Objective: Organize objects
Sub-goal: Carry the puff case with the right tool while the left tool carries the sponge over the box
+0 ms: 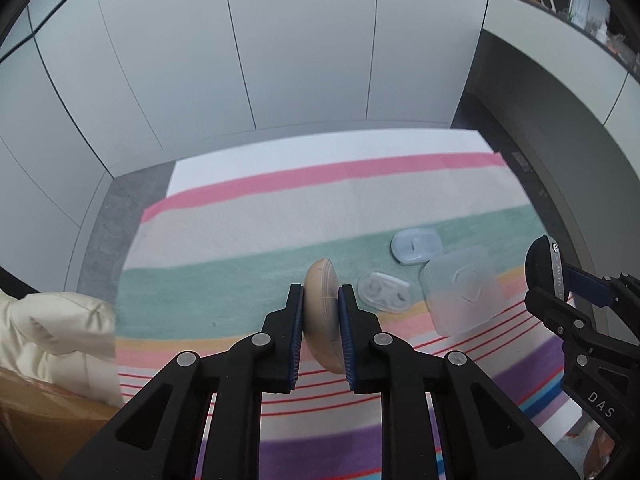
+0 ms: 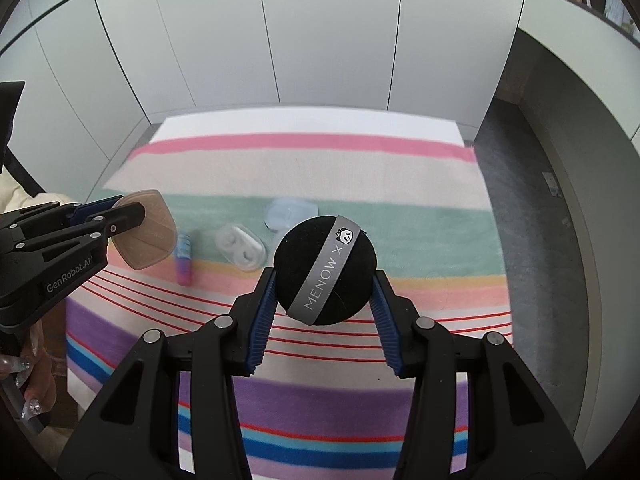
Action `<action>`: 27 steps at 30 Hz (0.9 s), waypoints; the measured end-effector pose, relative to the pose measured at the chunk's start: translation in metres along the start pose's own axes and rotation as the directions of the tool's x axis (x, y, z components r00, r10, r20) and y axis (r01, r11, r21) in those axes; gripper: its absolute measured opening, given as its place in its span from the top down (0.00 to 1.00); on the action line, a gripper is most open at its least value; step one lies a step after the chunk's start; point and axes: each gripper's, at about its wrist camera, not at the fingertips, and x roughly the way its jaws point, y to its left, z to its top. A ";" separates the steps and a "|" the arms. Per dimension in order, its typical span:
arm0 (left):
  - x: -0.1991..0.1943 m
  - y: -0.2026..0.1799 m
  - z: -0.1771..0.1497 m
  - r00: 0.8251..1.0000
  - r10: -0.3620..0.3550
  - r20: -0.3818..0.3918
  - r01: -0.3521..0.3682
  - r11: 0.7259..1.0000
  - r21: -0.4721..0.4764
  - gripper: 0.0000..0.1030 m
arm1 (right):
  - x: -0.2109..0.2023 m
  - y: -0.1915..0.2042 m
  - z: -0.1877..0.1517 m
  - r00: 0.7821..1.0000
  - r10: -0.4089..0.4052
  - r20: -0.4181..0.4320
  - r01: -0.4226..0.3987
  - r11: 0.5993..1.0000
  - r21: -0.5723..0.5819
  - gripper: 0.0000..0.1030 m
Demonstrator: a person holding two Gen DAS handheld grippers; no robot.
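A: Beige puff (image 1: 323,312) first: the left gripper (image 1: 320,334) has it pinched edge-on between its blue pads, lifted clear of the striped cloth (image 1: 248,248). The black puff (image 2: 325,270) with the grey ribbon sits clamped in the right gripper (image 2: 324,318), also off the cloth.

B: So both are carried. Where would you set them?

A: My guess is the cases ahead. From the left gripper, the clear two-well tray (image 1: 382,291) lies just ahead and to its right, the frosted square lid (image 1: 464,292) further right, the pale blue case (image 1: 416,246) beyond those. A small pink-and-blue tube (image 2: 183,258) lies ahead-left of the right gripper.

B: Advice for the placing?

A: Keep the squeeze gentle; soft puffs probably deform and may spring out. Lower each flat over its case before letting go, one at a time so the grippers don't meet.

B: And the pose?

A: Both tilt steeply downward, side by side, the left gripper showing at the right camera's left edge.
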 end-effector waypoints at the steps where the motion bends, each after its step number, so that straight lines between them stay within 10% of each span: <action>1: -0.006 0.002 0.002 1.000 -0.001 0.005 0.001 1.000 -0.004 0.83 | -0.005 0.001 0.002 1.000 -0.002 0.007 0.002 1.000 -0.002 0.53; 27: -0.174 0.030 -0.011 0.990 0.021 0.139 -0.013 0.998 -0.058 0.83 | -0.158 0.032 0.005 0.991 -0.016 0.133 0.020 1.000 -0.023 0.53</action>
